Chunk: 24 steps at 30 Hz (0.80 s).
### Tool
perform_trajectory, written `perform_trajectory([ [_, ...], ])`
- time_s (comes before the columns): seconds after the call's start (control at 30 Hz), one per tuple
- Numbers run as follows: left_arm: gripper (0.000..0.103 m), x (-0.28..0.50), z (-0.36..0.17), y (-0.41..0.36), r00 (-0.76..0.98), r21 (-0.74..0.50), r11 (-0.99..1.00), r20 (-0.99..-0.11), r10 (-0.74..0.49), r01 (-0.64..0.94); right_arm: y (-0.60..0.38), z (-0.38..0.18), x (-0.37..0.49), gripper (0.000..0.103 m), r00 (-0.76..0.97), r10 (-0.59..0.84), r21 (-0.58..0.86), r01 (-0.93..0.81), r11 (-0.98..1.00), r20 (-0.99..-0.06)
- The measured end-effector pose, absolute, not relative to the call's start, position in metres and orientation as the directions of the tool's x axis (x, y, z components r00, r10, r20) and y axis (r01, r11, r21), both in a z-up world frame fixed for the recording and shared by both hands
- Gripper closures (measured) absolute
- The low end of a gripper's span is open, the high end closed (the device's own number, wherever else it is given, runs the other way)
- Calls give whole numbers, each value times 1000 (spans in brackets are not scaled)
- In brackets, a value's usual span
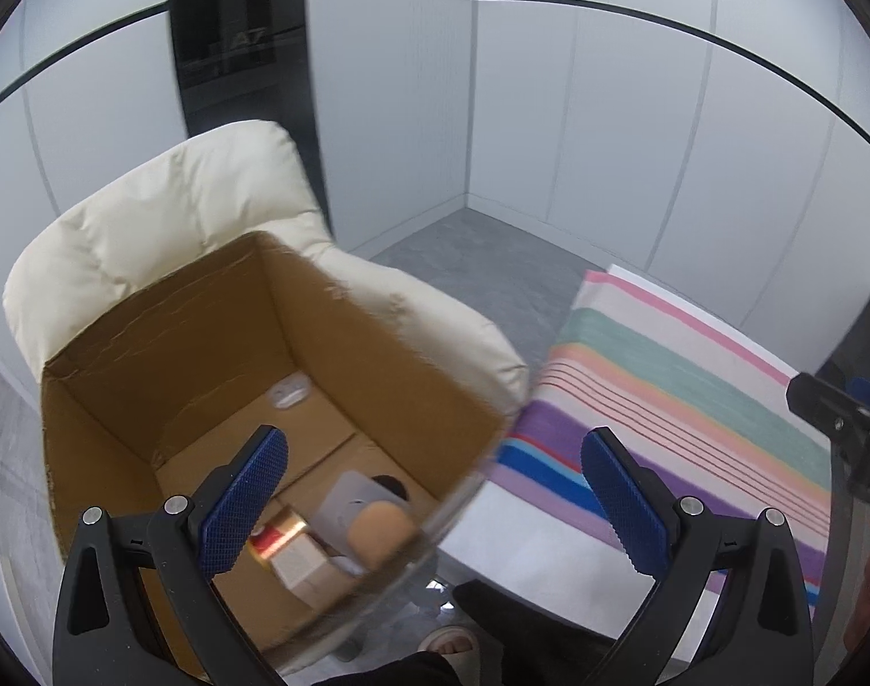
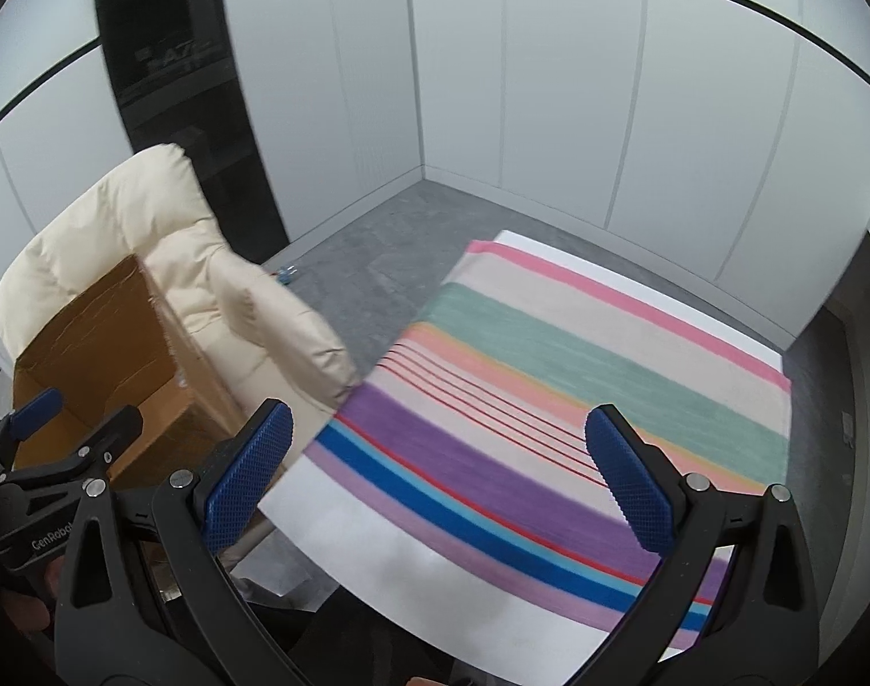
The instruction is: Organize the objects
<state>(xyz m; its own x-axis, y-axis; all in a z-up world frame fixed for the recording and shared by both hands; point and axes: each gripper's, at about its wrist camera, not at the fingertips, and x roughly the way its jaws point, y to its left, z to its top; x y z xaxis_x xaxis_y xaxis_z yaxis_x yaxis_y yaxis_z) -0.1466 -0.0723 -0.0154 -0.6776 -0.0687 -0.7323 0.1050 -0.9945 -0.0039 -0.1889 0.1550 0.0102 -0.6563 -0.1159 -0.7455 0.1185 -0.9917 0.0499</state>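
Note:
An open cardboard box [image 1: 218,343] sits on a cream armchair [image 1: 166,211]. Inside it lie a red and gold can [image 1: 278,537], a tan round object [image 1: 378,531], a grey item [image 1: 349,500] and a small white item [image 1: 289,393]. My left gripper [image 1: 435,491] is open and empty above the box's near right corner. My right gripper [image 2: 435,480] is open and empty above the table with the striped cloth [image 2: 549,400]. The box also shows in the right wrist view [image 2: 109,354], with the left gripper [image 2: 63,429] over it.
The striped cloth covers a white table [image 1: 549,549] right of the chair. Grey floor [image 2: 378,263] runs to pale wall panels [image 2: 549,114] at the back. A dark column [image 1: 240,46] stands behind the chair. The right gripper's body [image 1: 852,434] shows at the right edge.

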Motion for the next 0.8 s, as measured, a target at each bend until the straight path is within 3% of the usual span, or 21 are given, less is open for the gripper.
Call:
perform_trajectory([
  [0.53,0,-112,11,11,-694,2,-998,-718,41,-62,237,23,-114,0,-675,-9,27,-16,-999,-738],
  [0.8,0,-64,12,19,-677,36,-994,-734,45,-105,248,17,-58,0,-645,-68,109,-24,-994,-761],
])
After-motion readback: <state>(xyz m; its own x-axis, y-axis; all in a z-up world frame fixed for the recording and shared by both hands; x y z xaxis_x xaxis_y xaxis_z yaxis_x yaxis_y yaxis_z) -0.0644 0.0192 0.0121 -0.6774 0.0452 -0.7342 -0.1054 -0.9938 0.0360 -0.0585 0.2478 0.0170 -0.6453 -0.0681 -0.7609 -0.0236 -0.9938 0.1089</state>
